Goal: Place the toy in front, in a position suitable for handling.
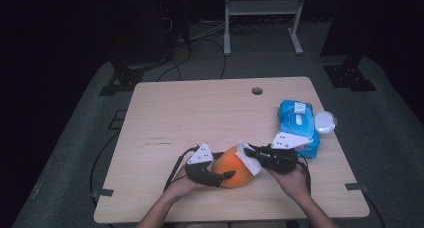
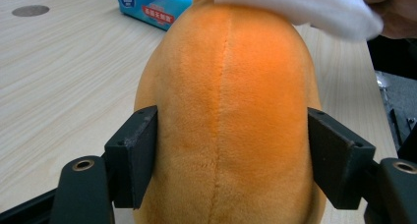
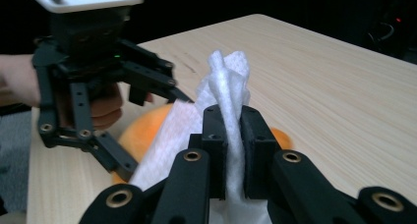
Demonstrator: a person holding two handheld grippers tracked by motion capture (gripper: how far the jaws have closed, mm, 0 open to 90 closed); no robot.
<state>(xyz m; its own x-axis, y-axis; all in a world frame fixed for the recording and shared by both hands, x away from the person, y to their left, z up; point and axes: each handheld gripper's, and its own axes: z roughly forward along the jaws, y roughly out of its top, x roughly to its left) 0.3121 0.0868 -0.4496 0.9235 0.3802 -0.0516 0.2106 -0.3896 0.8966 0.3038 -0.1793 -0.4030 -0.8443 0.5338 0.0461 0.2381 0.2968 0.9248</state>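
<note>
Left gripper view shows a blue wipes pack (image 2: 152, 5) at the table's (image 2: 59, 86) far edge, with a red-and-white label strip whose characters are too small to read; its top is cut off by the frame. On the high view the same pack (image 1: 299, 125) lies at the table's right side, with a pale round lid (image 1: 325, 122) just beside it. The left gripper (image 1: 215, 175) clasps the orange plush toy (image 2: 228, 116), jaws partly spread and pressed against its two flanks; the toy (image 1: 232, 168) rests near the table's front edge, between both hands. The right gripper (image 3: 235, 150) is pinched tight on a white wipe (image 3: 227, 86), which stands up between its jaws and drapes over the toy's top. The toy's lower part is out of frame in the left gripper view, and the room beyond the table is dark.
</note>
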